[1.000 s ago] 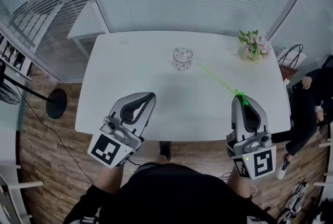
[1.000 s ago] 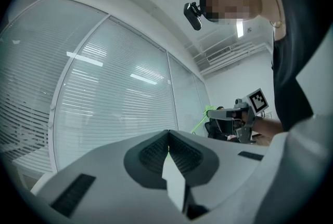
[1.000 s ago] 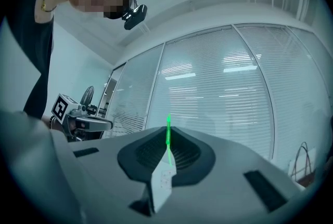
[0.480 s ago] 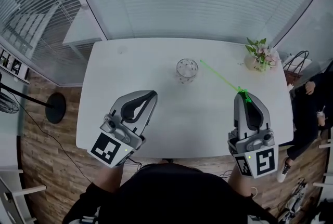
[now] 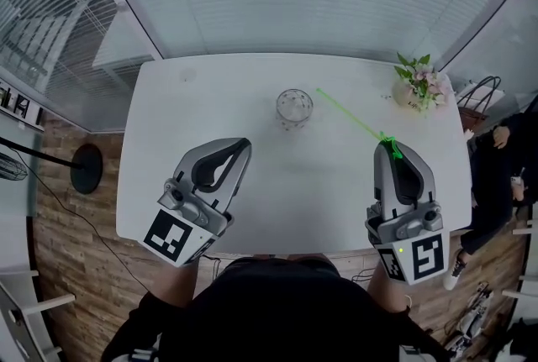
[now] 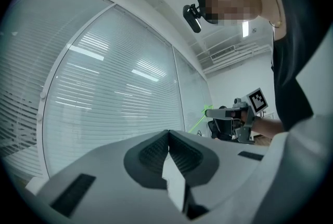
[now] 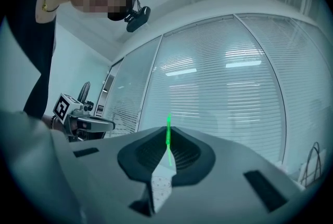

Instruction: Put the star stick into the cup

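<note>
Pale grey shells, dark ribbed pads [image 6: 150,155] and black-and-white marker cubes [image 5: 178,236] make up the left gripper [image 5: 242,144] and right gripper [image 5: 389,147]; the person wears a black top [image 5: 277,314].

- Head view: looking steeply down from above the person, taking in the white table [image 5: 210,100], left gripper [image 5: 245,144] and right gripper [image 5: 388,144].
- Left gripper view: riding close behind its own jaws, facing slightly upward at the blinded glass wall [image 6: 114,98].
- Right gripper view: doing likewise.
- Shared: each gripper view is catching the other gripper, and all three are sharing the wall.
</note>
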Demonstrator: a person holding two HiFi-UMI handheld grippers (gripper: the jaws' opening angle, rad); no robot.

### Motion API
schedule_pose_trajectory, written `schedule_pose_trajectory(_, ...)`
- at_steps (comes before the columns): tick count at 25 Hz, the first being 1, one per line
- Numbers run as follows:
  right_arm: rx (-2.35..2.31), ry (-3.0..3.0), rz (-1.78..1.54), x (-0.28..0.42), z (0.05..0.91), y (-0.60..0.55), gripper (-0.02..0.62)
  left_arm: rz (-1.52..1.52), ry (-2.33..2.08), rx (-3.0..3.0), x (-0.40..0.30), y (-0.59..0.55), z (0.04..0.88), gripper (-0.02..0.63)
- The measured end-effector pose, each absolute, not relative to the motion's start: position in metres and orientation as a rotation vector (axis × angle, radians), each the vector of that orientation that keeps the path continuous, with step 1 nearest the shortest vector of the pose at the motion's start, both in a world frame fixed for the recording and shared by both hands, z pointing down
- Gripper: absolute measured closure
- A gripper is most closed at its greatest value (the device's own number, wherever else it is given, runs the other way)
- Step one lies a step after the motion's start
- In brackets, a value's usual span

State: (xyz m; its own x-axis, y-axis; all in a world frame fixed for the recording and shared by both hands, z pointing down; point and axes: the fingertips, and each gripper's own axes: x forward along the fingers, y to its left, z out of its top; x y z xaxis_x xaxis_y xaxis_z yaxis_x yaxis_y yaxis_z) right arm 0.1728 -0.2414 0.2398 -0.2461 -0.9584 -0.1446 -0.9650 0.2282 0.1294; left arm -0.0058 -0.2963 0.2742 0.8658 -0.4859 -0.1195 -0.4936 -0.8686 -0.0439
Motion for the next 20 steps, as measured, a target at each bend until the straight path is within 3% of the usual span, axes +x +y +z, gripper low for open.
schedule_pose_trajectory(20, -1.700, 2.602, 0.241, 0.189, 0.254, -0.256, 0.574, 0.191, 0.976, -2.905, 0.015, -0.292, 0.273, 0.592)
